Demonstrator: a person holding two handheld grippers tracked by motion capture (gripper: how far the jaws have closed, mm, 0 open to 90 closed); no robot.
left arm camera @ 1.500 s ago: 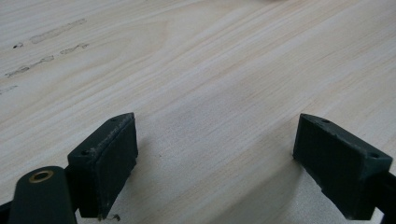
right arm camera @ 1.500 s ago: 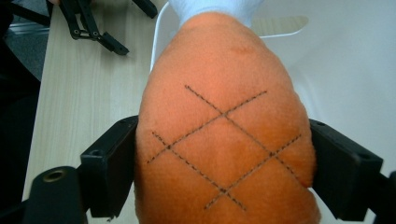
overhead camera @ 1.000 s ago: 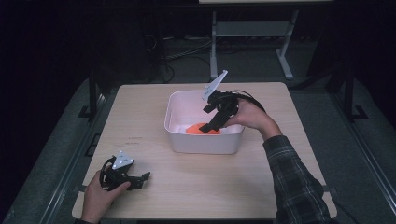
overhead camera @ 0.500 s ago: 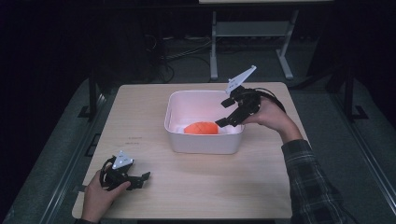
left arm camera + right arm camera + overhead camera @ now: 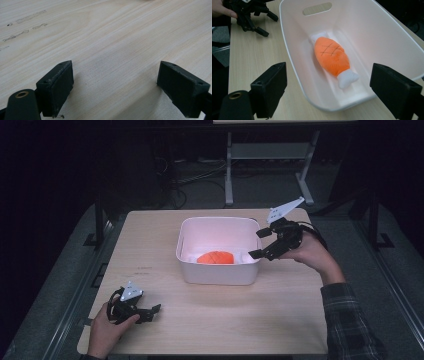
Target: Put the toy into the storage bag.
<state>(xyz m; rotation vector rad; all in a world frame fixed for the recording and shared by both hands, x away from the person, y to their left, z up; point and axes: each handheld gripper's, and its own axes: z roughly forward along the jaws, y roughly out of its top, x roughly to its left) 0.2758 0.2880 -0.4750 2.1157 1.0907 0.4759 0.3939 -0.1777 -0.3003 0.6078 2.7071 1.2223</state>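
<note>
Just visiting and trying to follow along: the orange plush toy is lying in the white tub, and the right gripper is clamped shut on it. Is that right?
Not quite. The orange plush toy does lie in the white tub, but the right gripper is open and holds nothing. The right gripper view shows its jaws wide apart, outside the tub's near end.

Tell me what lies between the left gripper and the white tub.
Only bare wooden table separates the left gripper from the white tub, as the high view shows.

The right gripper [image 5: 258, 242] hovered at the white bin's [image 5: 216, 273] right rim, jaws apart; the left gripper [image 5: 150, 311], also wide, rested well apart from it.
</note>
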